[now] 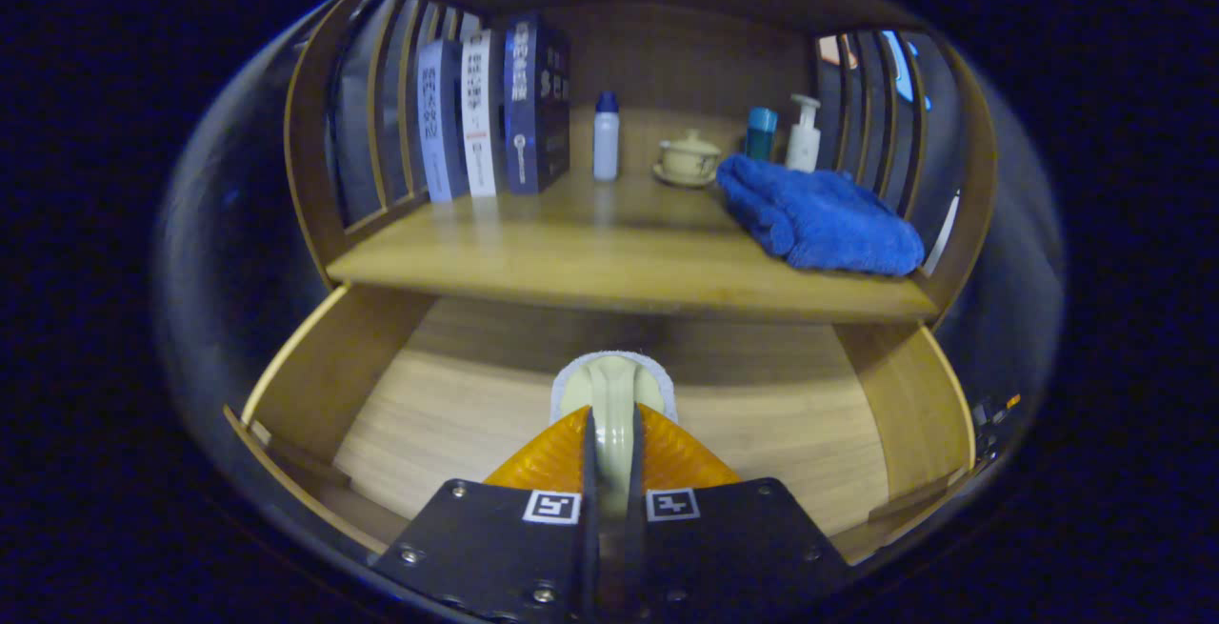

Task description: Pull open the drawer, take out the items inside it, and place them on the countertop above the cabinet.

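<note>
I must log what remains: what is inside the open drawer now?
Only a pale brush, clamped in the gripper above the drawer floor. The floor under the gripper is covered.

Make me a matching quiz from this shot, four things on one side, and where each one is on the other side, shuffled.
Things:
1. blue towel
2. books
3. brush
4. lidded cup

Places:
A. upright at the countertop's left end
B. held between the gripper fingers, over the open drawer
C. heaped at the countertop's right end
D. on a saucer at the back, between two bottles

Pairs: 1-C, 2-A, 3-B, 4-D
</note>
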`<state>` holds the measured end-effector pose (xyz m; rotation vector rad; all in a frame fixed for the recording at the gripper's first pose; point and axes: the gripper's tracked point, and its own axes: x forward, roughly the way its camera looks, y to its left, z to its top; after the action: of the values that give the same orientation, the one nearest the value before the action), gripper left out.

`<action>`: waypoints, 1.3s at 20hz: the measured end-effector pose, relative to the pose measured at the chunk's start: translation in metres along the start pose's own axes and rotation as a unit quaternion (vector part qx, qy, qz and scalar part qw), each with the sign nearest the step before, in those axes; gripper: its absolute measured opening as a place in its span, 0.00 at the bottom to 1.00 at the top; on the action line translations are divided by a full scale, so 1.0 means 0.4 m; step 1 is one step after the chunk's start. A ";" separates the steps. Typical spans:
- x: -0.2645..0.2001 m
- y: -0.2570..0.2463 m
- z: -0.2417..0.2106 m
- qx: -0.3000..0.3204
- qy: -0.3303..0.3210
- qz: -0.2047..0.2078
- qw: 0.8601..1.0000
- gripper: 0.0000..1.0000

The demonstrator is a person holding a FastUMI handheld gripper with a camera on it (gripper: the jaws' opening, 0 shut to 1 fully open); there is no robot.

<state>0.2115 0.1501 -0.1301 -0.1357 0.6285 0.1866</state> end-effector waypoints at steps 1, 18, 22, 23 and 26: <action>-0.017 -0.004 0.034 0.003 -0.017 -0.003 1.000 0.11; 0.086 -0.016 0.250 0.002 -0.089 -0.020 0.996 0.11; 0.116 -0.021 0.286 0.004 -0.119 -0.015 0.993 0.15; 0.122 -0.022 0.286 0.009 -0.121 -0.015 0.992 0.18; 0.142 -0.018 0.264 0.005 -0.116 -0.009 0.993 0.30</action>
<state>0.3184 0.1700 -0.0789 -0.1075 0.3961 0.1789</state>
